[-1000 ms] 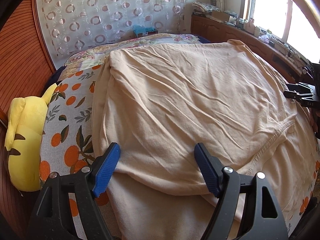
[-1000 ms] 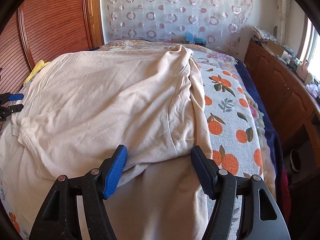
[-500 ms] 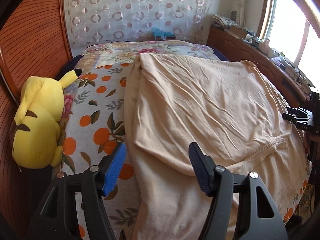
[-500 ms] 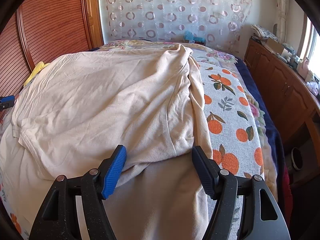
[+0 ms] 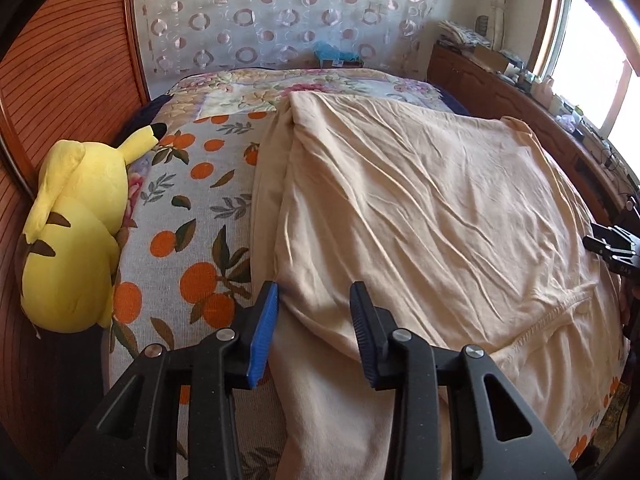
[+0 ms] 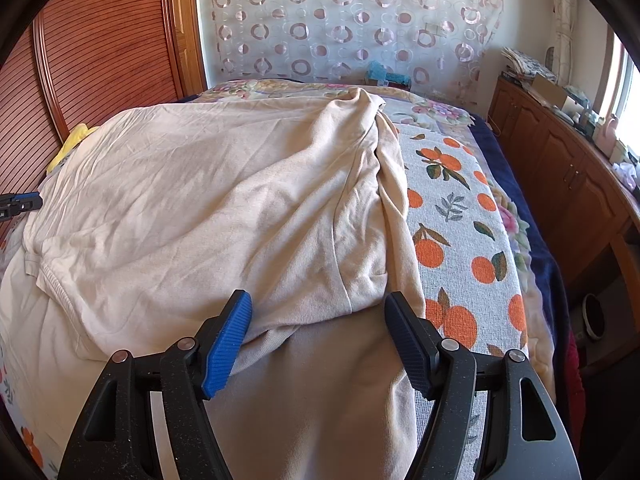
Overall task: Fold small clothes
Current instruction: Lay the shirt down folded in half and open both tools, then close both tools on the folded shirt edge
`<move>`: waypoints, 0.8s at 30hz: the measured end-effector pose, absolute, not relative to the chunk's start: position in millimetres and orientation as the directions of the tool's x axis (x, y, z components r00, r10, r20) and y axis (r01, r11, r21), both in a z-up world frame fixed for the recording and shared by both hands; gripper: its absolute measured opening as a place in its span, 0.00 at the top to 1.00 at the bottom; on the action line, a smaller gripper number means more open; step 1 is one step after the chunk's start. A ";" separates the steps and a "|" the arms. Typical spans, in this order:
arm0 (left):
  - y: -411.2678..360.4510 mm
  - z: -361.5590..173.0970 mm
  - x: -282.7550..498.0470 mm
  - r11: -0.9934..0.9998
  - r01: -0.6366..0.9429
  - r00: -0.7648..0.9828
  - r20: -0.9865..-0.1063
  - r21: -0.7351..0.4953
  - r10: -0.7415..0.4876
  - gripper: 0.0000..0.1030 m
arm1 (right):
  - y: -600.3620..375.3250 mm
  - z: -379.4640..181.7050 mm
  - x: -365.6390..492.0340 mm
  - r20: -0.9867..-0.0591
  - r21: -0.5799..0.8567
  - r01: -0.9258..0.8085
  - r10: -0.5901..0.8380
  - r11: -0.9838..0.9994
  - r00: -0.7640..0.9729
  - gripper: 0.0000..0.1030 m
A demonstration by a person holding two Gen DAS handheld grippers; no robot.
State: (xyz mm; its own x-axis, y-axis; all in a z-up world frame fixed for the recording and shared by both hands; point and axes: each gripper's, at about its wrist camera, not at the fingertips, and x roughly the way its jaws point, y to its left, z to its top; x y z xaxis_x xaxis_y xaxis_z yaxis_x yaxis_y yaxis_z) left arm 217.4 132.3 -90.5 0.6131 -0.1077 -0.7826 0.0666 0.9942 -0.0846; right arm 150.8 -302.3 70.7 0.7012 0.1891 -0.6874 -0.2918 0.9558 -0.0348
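Beige garment lies spread over the bed's orange-print cover, its top layer folded back so a hemmed edge runs across the near part, with a lower layer trailing toward the camera. In the left wrist view the left gripper sits at 6 o'clock, its blue-padded jaws closing over the garment's near left corner — cloth lies between them, but the pads do not yet press on it. A yellow plush toy rests at 9 o'clock against the wooden slatted panel. In the right wrist view the right gripper sits at 6 o'clock, jaws spread wide and released, straddling the garment's near right corner without pinching it. At 3 o'clock stands a wooden cabinet — at 12 o'clock a curtain with ring patterns
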 end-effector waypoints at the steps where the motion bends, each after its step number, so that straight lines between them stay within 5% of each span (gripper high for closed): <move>1: 131.4 -90.9 217.6 0.994 0.072 0.612 -0.783 -0.080 -0.107 0.63 | -302.7 71.1 151.0 -0.687 -0.034 -0.292 0.190 0.956 0.701 0.31; 6: 124.6 -84.7 211.8 0.995 0.094 0.645 -0.759 -0.039 -0.091 0.92 | -302.9 70.6 150.8 -0.687 -0.033 -0.293 0.191 0.956 0.701 0.31; 22: 118.0 -66.8 206.8 0.994 0.108 0.678 -0.729 -0.027 -0.094 0.92 | -304.2 70.4 151.7 -0.688 -0.031 -0.291 0.191 0.956 0.700 0.31; 24: 121.4 -67.7 208.1 0.995 0.095 0.674 -0.734 -0.020 -0.079 0.82 | -304.2 70.2 151.8 -0.688 -0.031 -0.291 0.191 0.956 0.700 0.31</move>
